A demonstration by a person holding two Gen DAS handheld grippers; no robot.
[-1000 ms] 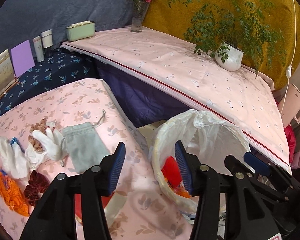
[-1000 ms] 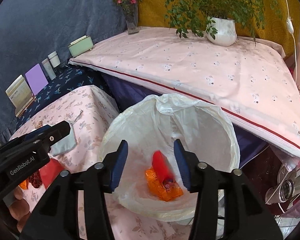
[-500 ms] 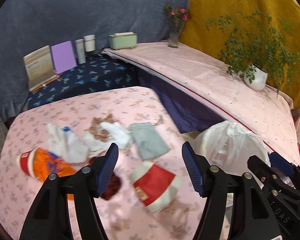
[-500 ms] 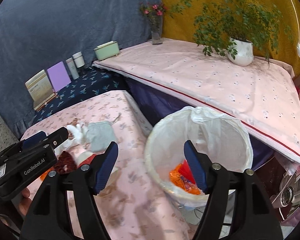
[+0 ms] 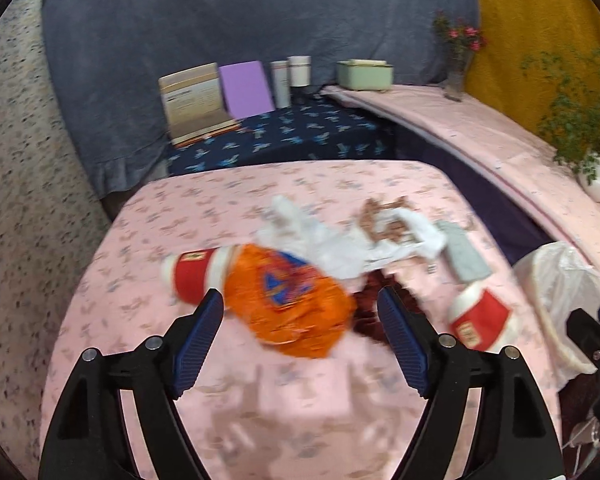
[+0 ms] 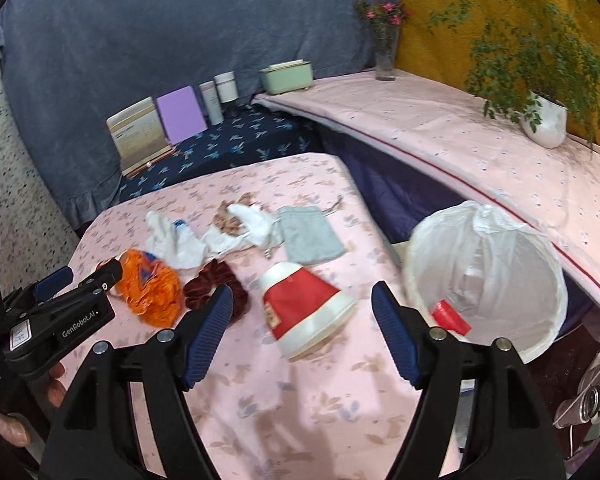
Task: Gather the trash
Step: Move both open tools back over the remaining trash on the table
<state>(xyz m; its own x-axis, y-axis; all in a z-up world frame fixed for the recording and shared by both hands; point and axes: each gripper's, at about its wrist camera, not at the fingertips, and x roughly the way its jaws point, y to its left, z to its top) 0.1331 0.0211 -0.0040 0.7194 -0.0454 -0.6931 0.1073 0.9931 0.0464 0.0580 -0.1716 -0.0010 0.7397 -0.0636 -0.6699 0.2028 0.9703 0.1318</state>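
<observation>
Wrapper [image 6: 150, 294], scrunchie [image 6: 212, 286] and cup [image 6: 304, 312] lay in a row, left to right, on the table [image 6: 300, 392]. Tissues [image 6: 176, 242] and pouch [image 6: 310, 238] lay behind them. Lined bin [image 6: 484, 280] stood just right of the table, with trash inside [image 6: 450, 316].

A pink leaf-print cloth covers the surface [image 6: 300, 380], which carries an orange wrapper [image 6: 150, 286] with a blue emblem, a red-and-white cup [image 6: 306, 314], a maroon scrunchie [image 6: 212, 284], a grey pouch [image 6: 310, 236] and white tissues [image 6: 176, 242], beside a white-lined bin [image 6: 488, 272].
</observation>
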